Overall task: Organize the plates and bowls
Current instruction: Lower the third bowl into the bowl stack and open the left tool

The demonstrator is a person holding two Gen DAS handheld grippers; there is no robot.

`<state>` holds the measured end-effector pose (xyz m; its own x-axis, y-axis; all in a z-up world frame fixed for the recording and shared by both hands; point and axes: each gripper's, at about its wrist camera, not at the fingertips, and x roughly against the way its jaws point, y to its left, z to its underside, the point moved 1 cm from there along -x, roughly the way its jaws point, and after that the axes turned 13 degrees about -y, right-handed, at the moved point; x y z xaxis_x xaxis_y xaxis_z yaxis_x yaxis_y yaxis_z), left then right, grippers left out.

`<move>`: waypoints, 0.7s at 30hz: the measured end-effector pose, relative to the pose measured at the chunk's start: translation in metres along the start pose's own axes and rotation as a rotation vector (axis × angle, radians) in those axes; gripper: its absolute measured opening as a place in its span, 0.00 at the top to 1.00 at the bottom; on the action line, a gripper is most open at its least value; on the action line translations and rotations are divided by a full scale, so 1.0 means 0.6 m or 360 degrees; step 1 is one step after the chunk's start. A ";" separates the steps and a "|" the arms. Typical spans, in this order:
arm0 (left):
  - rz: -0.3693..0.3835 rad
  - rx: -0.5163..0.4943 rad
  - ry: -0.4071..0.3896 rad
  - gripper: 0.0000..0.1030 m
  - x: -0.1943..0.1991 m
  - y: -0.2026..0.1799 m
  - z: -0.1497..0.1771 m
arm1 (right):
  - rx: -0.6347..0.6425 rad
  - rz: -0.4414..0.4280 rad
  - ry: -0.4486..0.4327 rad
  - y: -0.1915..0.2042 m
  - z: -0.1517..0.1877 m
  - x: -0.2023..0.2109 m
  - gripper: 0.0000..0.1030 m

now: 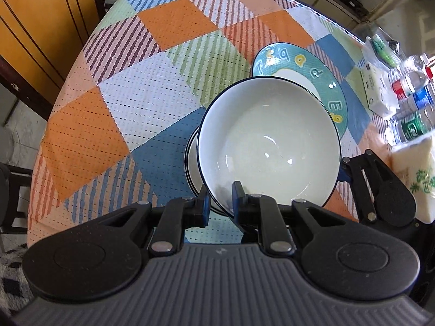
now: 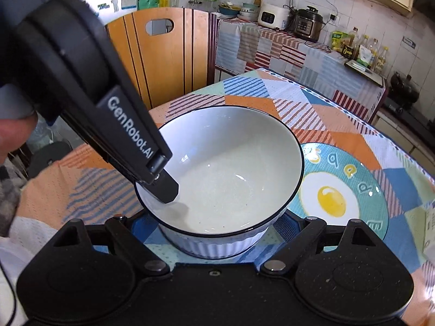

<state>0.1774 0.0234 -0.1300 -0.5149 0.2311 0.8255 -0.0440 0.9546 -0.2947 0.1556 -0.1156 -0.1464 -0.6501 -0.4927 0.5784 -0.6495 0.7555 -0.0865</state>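
Note:
A white bowl with a dark blue rim (image 1: 269, 141) is held tilted over a second, similar bowl (image 1: 191, 163) on the table. My left gripper (image 1: 220, 199) is shut on the top bowl's near rim, one finger inside and one outside. It also shows in the right wrist view (image 2: 160, 182), clamped on the bowl (image 2: 228, 174). My right gripper (image 2: 217, 231) is open, its fingers spread wide on either side of the bowl's ribbed base. A teal plate with a fried-egg print (image 1: 320, 68) (image 2: 353, 190) lies just beyond the bowls.
The table has a patchwork cloth (image 1: 163, 62). At its right edge lie water bottles (image 1: 413, 100), a white box (image 1: 378, 89) and a tissue pack (image 1: 416, 174). A wooden chair (image 2: 168, 54) stands at the far side. A kitchen counter with appliances (image 2: 299, 27) lies behind.

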 end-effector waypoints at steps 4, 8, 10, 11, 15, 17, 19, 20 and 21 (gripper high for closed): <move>-0.0018 -0.0008 0.0021 0.86 -0.007 -0.007 0.003 | 0.0004 -0.0035 0.0048 -0.008 0.000 0.001 0.09; -0.0056 0.0027 0.0067 0.86 -0.025 -0.003 0.007 | 0.0015 -0.0040 0.0080 -0.005 0.011 -0.004 0.09; -0.0097 0.0019 0.0051 0.86 -0.028 -0.002 0.007 | 0.0024 -0.0040 0.0075 -0.001 0.014 -0.006 0.09; -0.0131 0.0002 0.0034 0.86 -0.029 -0.002 0.006 | 0.0035 -0.0035 0.0071 0.001 0.015 -0.005 0.08; -0.0174 -0.0048 0.0003 0.84 -0.032 0.002 0.004 | 0.0046 -0.0018 0.0062 0.006 0.015 -0.006 0.07; -0.0151 -0.0023 -0.0002 0.84 -0.032 0.009 0.005 | 0.0040 -0.0010 0.0054 0.007 0.015 -0.006 0.07; -0.0135 -0.0025 -0.0015 0.84 -0.030 0.011 0.008 | 0.0048 0.0007 0.0045 0.010 0.016 -0.003 0.07; -0.0131 -0.0028 -0.0027 0.84 -0.028 0.012 0.010 | 0.0049 0.0020 0.0040 0.011 0.017 0.001 0.07; -0.0124 -0.0032 -0.0037 0.84 -0.026 0.011 0.011 | 0.0040 0.0024 0.0033 0.010 0.018 0.006 0.07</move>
<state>0.1792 0.0246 -0.1478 -0.5305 0.1515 0.8340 -0.0675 0.9732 -0.2198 0.1454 -0.1174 -0.1536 -0.6518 -0.4722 0.5935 -0.6496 0.7514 -0.1156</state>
